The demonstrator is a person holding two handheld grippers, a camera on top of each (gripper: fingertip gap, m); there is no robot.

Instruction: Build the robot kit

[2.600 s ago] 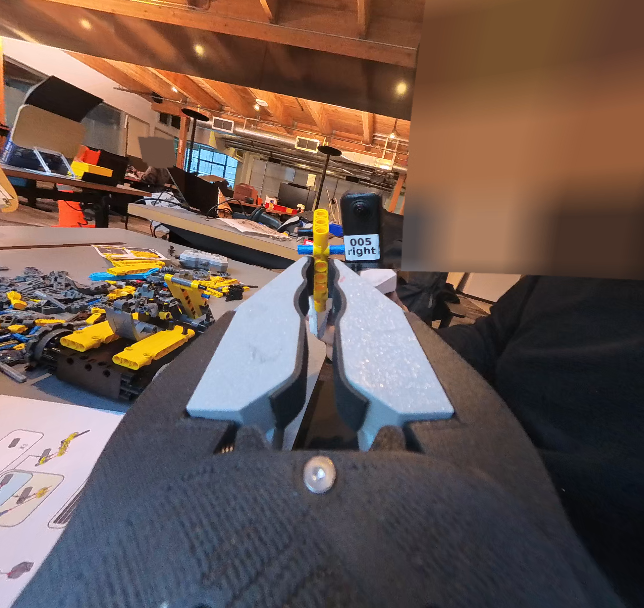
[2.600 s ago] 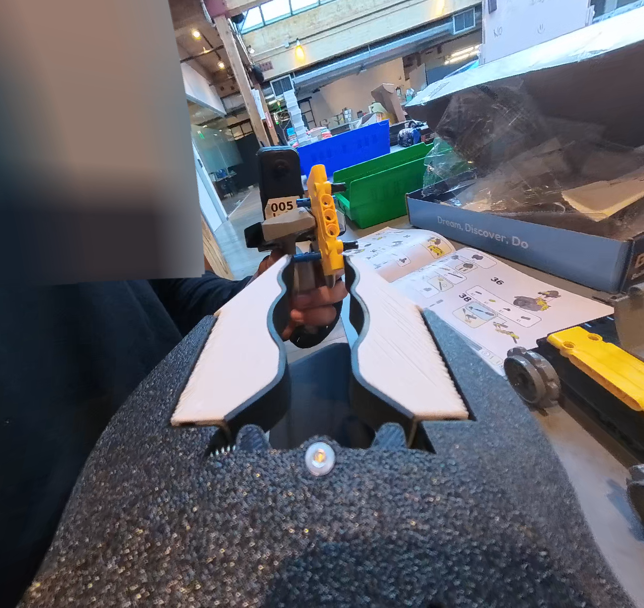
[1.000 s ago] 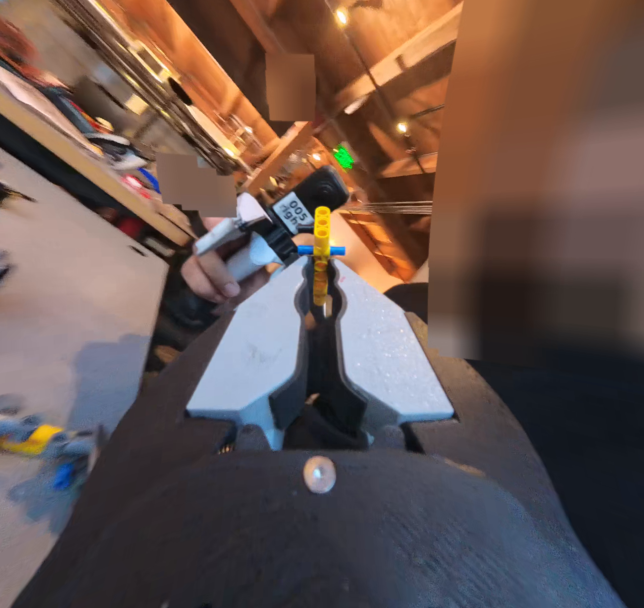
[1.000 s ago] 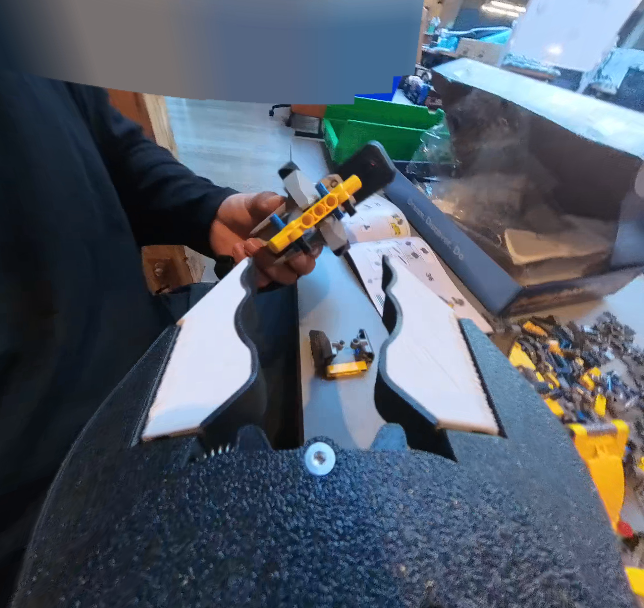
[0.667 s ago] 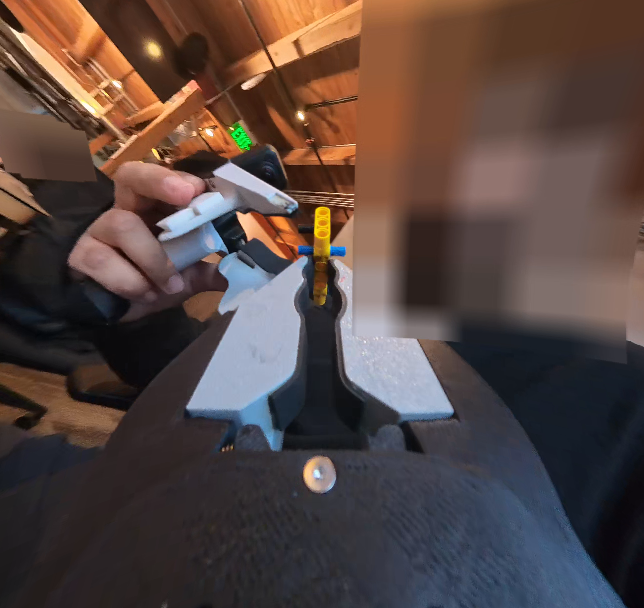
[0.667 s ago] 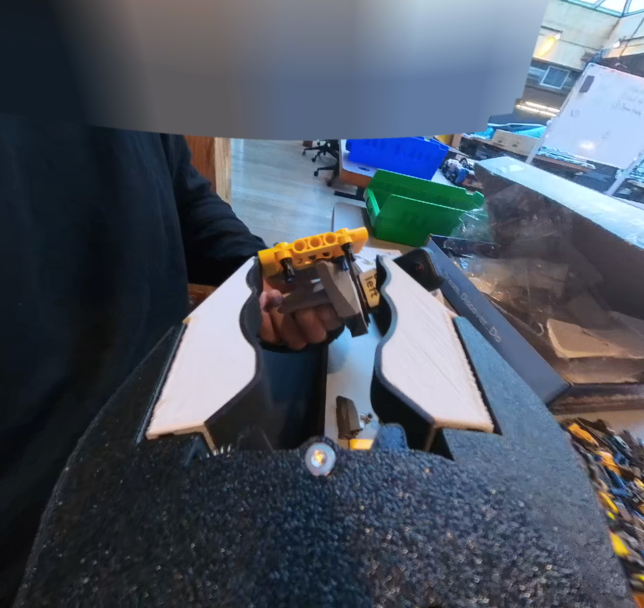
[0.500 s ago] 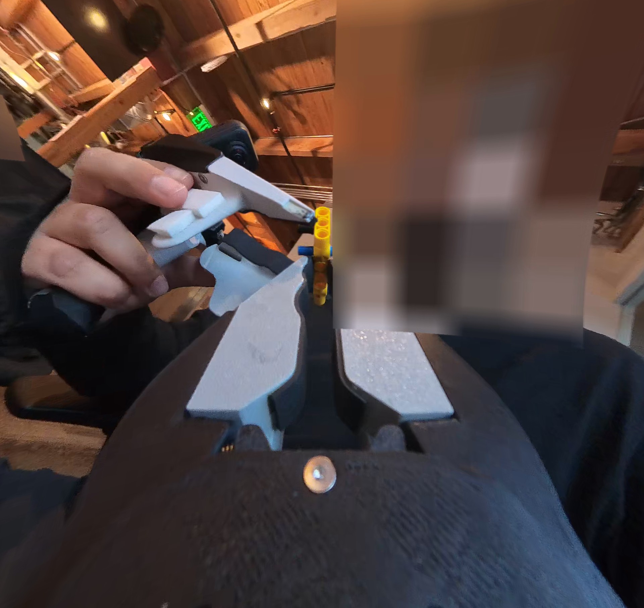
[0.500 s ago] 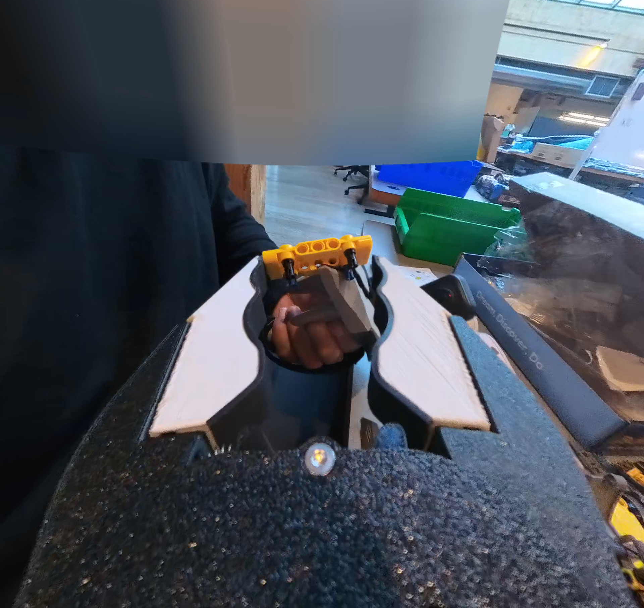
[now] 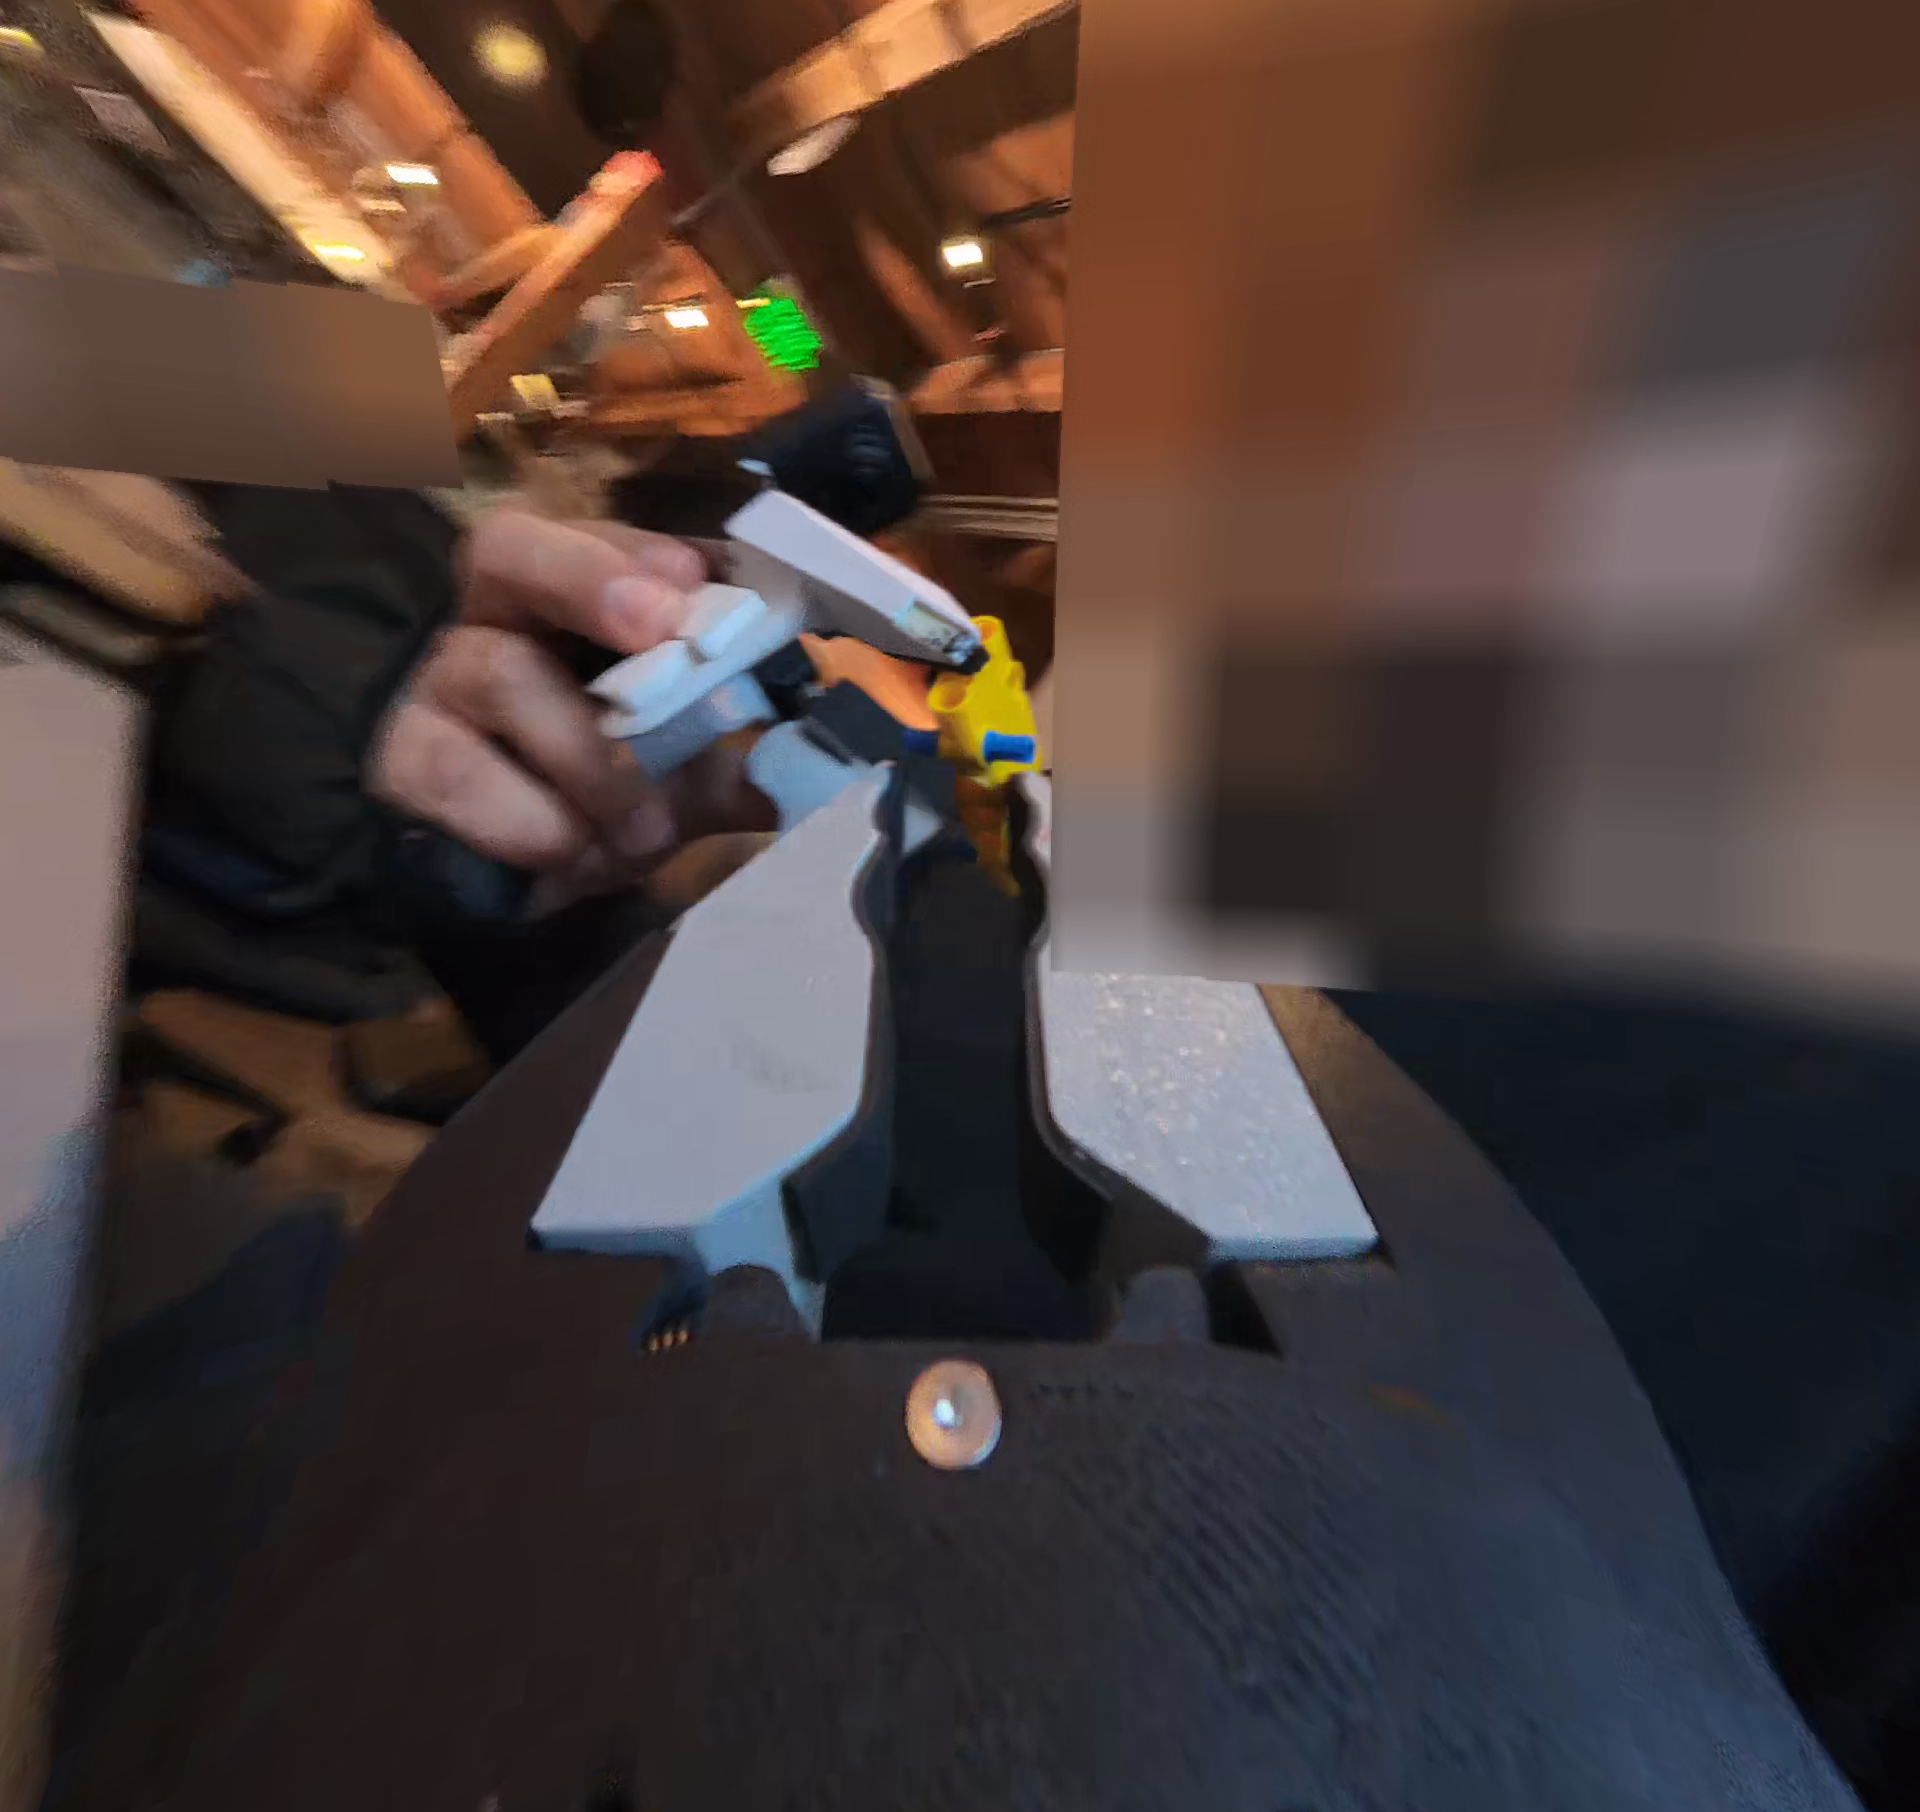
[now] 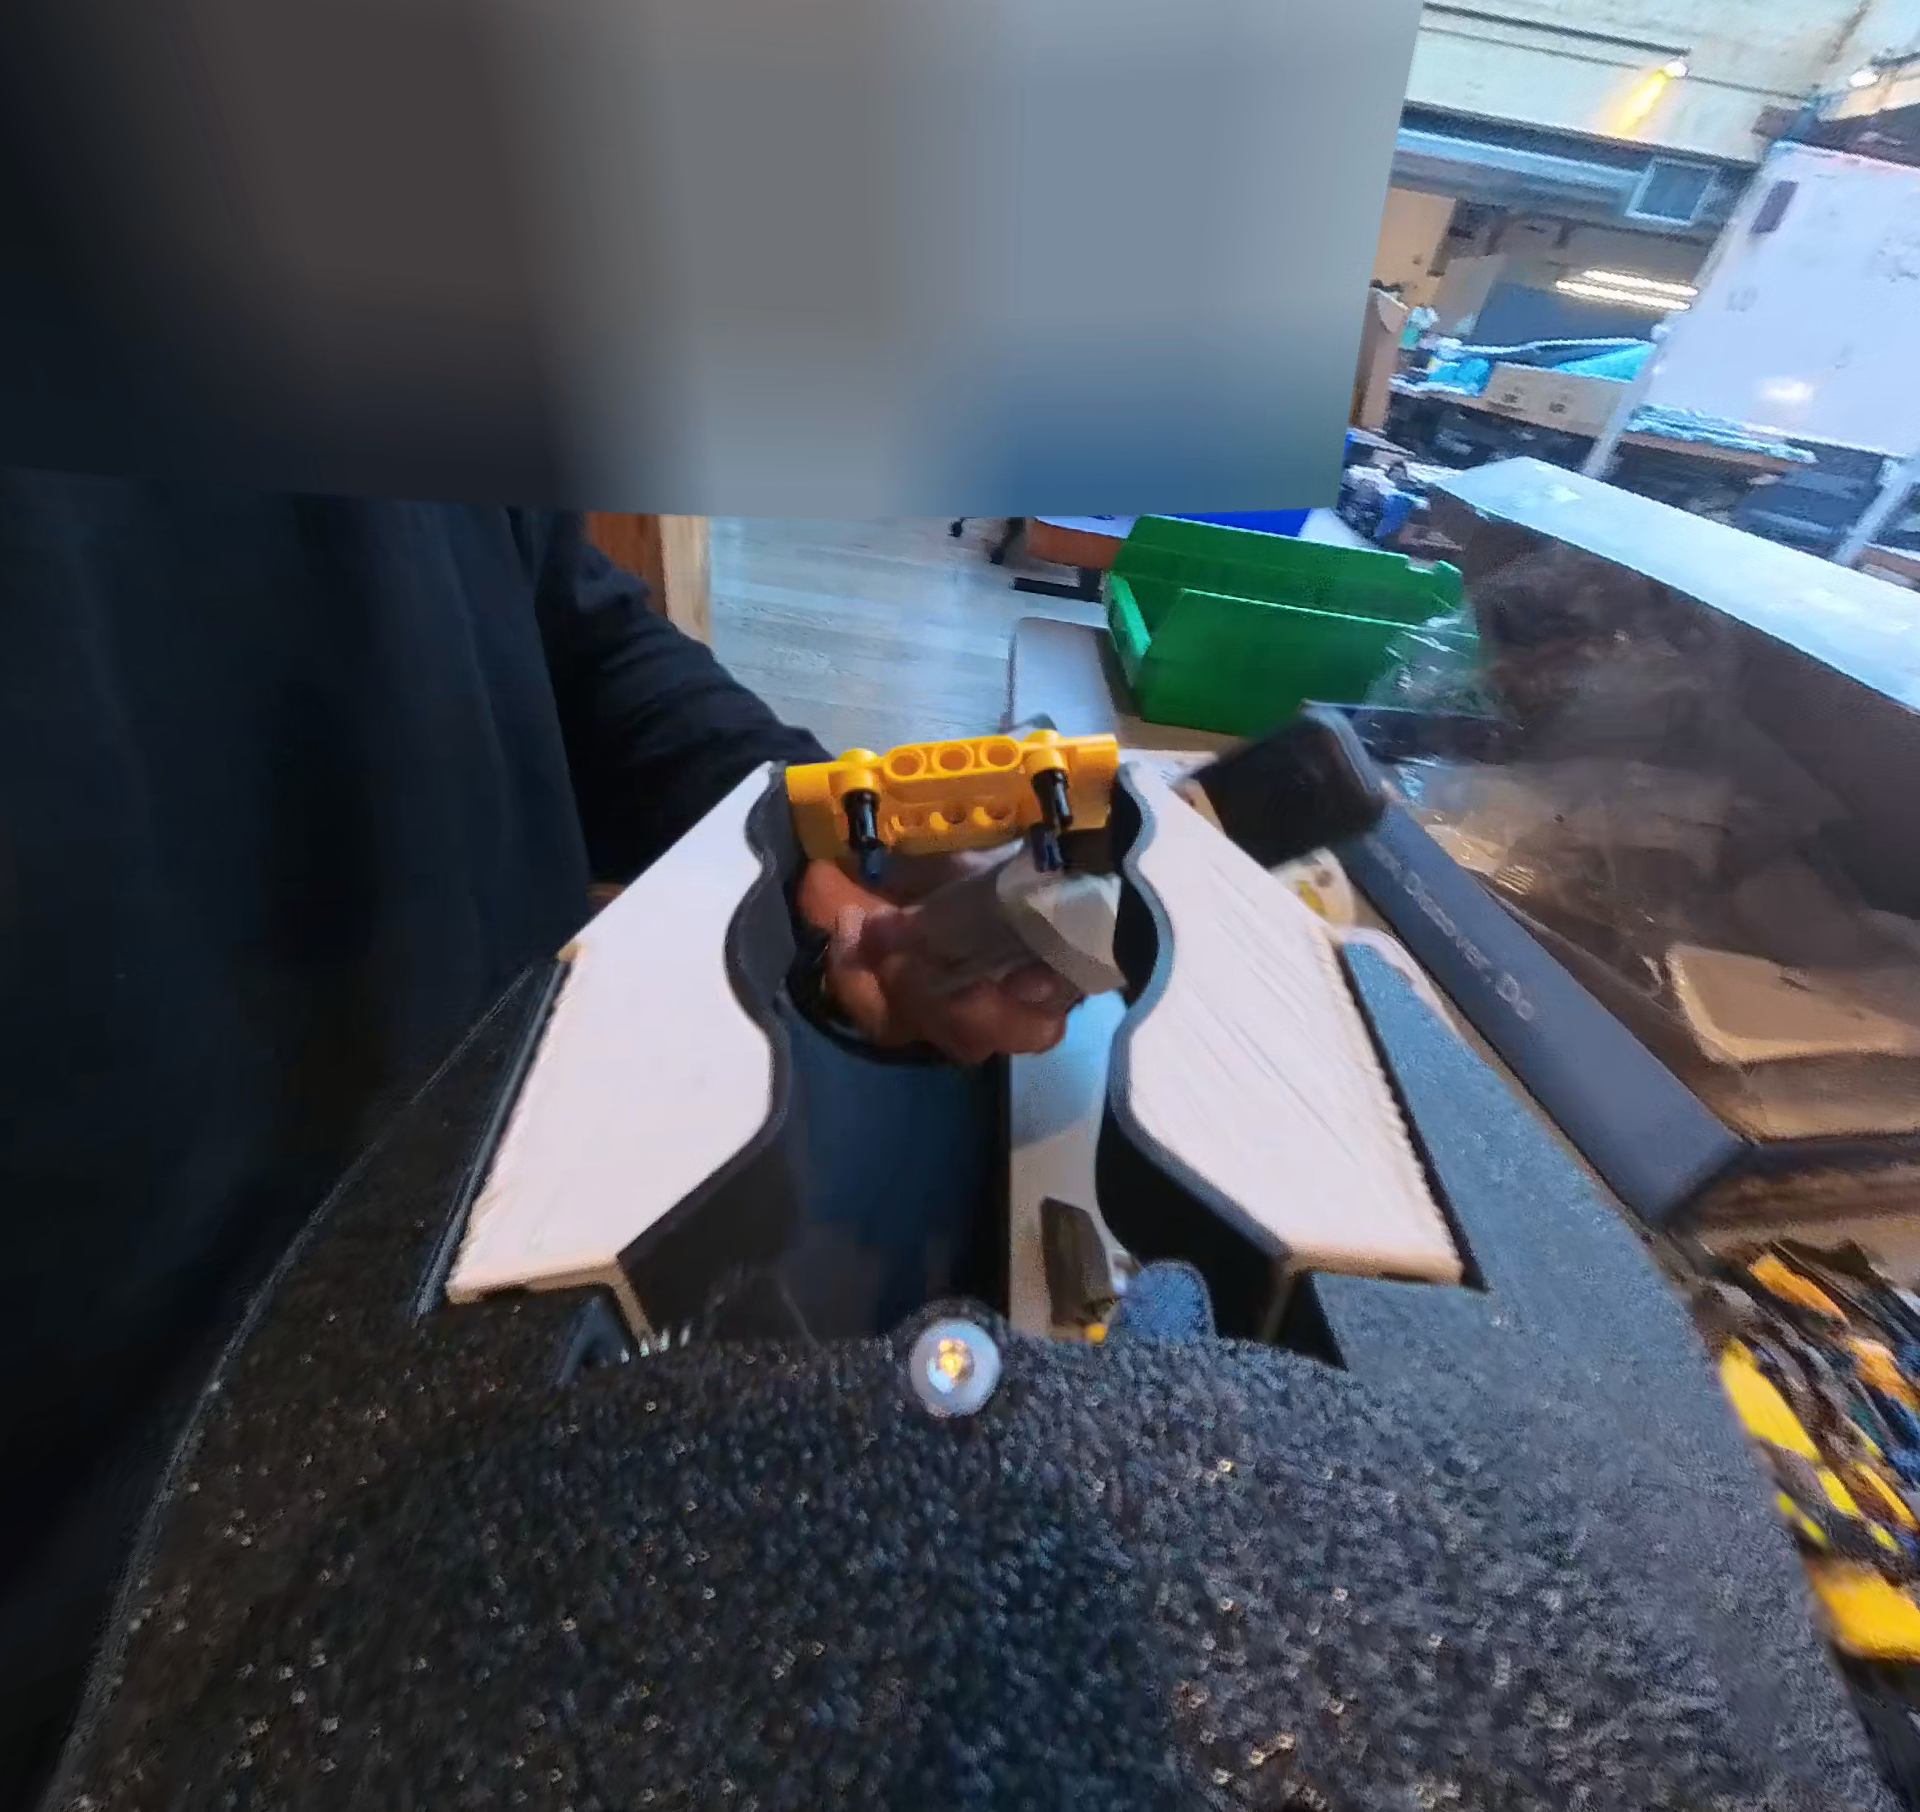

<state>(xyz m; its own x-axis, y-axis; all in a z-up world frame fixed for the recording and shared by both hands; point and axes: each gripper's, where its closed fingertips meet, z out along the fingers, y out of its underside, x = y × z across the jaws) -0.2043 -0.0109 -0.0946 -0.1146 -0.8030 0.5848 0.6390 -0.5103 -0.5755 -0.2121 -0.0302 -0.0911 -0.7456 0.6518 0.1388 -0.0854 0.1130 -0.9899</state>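
Wooden beams overhead, left gripper (image 9: 961,806) clamping the yellow beam (image 9: 982,713) low, right gripper (image 10: 940,806) spread wide around it, not yet gripping.

The left wrist view is smeared, so the yellow beam (image 9: 982,723) looks fuzzy, and its lower end is tucked between the left hand-held gripper's (image 9: 961,817) fingers. A grey finger of the right hand-held gripper (image 10: 951,806) covers the beam's top end there. I cannot tell whether the right one is squeezing the beam or only touching it. Below the beam, a small dark piece (image 10: 1075,1263) on the worktop (image 10: 1044,1118) is half hidden by the gripper body.
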